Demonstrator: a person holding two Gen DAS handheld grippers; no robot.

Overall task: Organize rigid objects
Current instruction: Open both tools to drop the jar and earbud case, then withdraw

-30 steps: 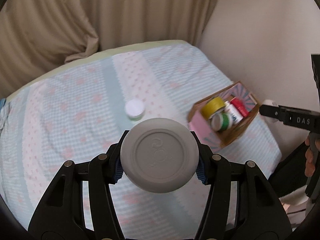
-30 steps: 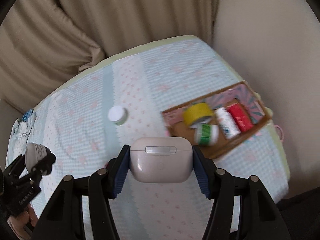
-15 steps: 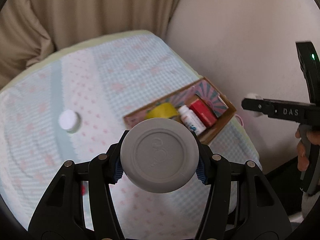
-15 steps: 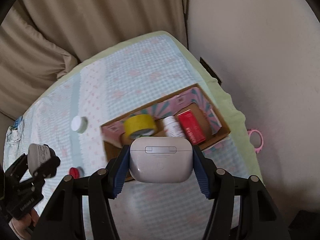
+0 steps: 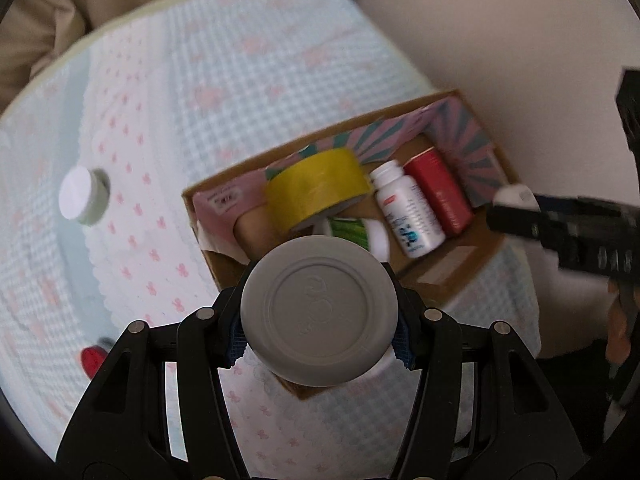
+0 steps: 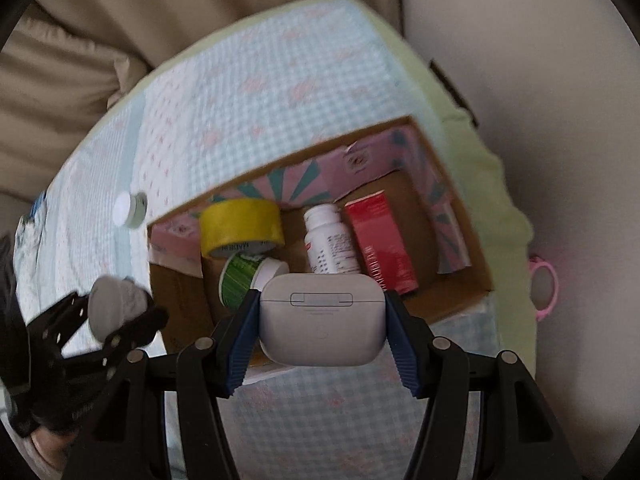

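1. Left gripper [image 5: 320, 316] clenches a round grey disc-shaped case [image 5: 320, 308] by its rim, poised above the near left corner of the cardboard box [image 5: 476, 264]; from the right wrist view the same gripper [image 6: 116, 316] shows at 9 o'clock.
2. Right gripper [image 6: 320, 320] grasps a white earbud case [image 6: 322, 320], hinge side facing the camera, held between its blue pads [image 6: 240, 344] over the near edge of the box [image 6: 460, 296]; in the left wrist view this gripper [image 5: 516, 208] reaches in from 3 o'clock, blurred.
3. Inside the box, nearest the right gripper, a green-and-white jar [image 6: 244, 276] lies on its side at 11 o'clock.
4. Beyond it, a roll of yellow tape [image 6: 240, 228] leans at the box's left end.
5. At 12 o'clock a white pill bottle [image 6: 330, 240] lies on its side, with a red carton [image 6: 380, 240] just beside it at 1 o'clock.
6. Box walls are lined with pink and teal patterned flaps [image 6: 304, 184].
7. Outside the box, on the checked bed cover [image 5: 224, 92], a white-lidded jar [image 5: 82, 196] stands apart at 10 o'clock, and a small red object [image 5: 92, 360] lies blurred at 9 o'clock.
8. Farthest back hang beige curtains [image 6: 200, 12] beside a pale wall [image 6: 540, 60]; a pink ring-shaped object [image 6: 542, 288] sits past the bed's right edge at 3 o'clock.
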